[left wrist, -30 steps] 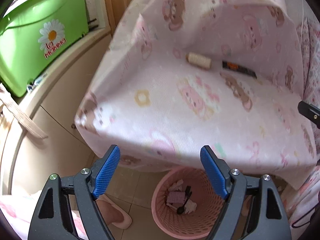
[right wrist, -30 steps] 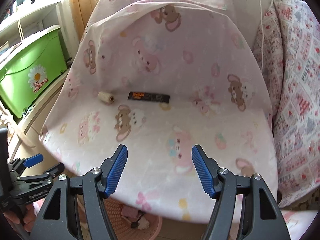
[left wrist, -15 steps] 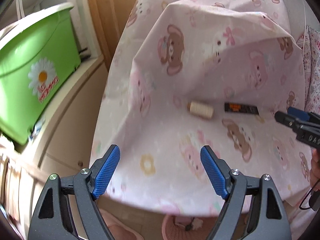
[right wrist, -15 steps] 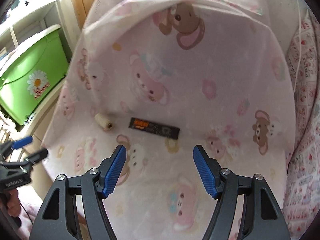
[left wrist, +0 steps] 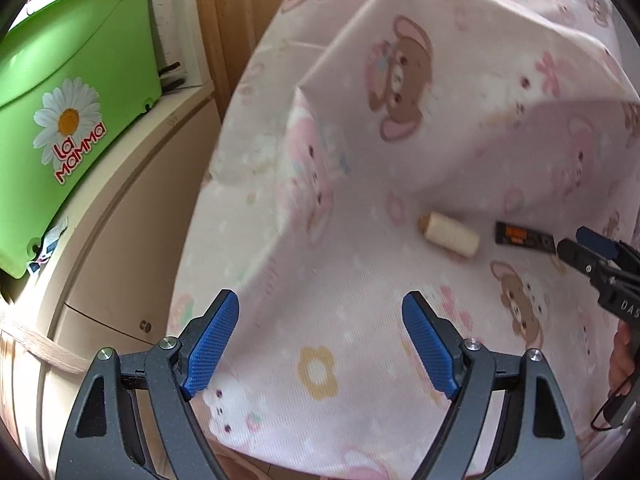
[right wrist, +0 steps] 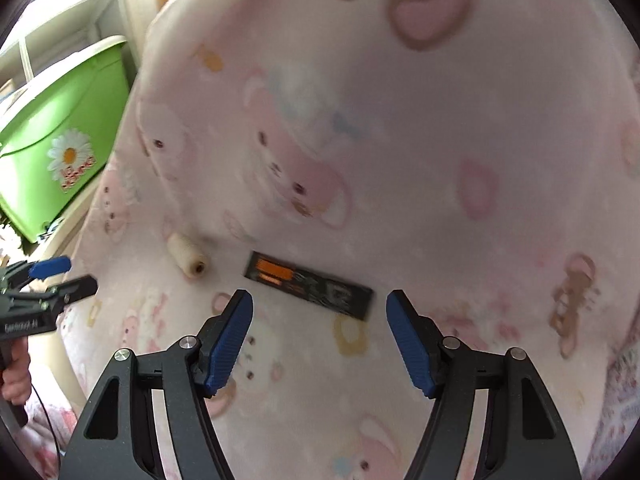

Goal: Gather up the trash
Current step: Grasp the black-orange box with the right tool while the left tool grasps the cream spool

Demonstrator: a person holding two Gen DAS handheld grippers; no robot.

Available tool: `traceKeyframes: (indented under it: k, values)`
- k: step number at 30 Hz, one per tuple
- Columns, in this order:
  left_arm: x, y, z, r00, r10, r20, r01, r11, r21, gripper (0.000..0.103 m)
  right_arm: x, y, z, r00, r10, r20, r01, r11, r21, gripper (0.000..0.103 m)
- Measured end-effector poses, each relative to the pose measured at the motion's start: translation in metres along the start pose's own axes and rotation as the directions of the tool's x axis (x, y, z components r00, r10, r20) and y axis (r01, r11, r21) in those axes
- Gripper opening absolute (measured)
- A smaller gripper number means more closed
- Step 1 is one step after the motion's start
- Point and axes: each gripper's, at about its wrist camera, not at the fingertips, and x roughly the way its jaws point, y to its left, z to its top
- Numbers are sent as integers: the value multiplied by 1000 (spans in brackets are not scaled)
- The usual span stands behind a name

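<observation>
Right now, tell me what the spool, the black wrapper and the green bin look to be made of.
Spool: cream thread wound on a tan core, probably cardboard; matte, faintly ribbed surface.
Black wrapper: thin printed film or foil, likely plastic; it lies flat, with orange print and a slight sheen.
Green bin: moulded plastic, smooth and glossy, with a daisy sticker.

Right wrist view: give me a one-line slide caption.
Open right gripper poised over a black wrapper on the pink cartoon sheet, cream thread spool alongside.
</observation>
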Motion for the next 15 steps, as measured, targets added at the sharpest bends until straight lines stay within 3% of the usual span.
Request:
traceKeyframes:
  k: [3, 7, 15]
  values:
    - [3, 1, 3, 1000, -6, 1, 6, 1000, -19, 82, 13, 3, 9, 998, 61, -17, -61, 998, -13, 67]
    - [6, -2, 2, 1000, -6, -11, 6, 1000, -13, 82, 35, 11, 18, 998, 51, -45, -53, 998, -42, 58]
    - [7, -6, 4, 999, -28, -19, 28, 999, -18, 82, 56, 16, 19, 992, 60, -110, -63, 998, -24, 57]
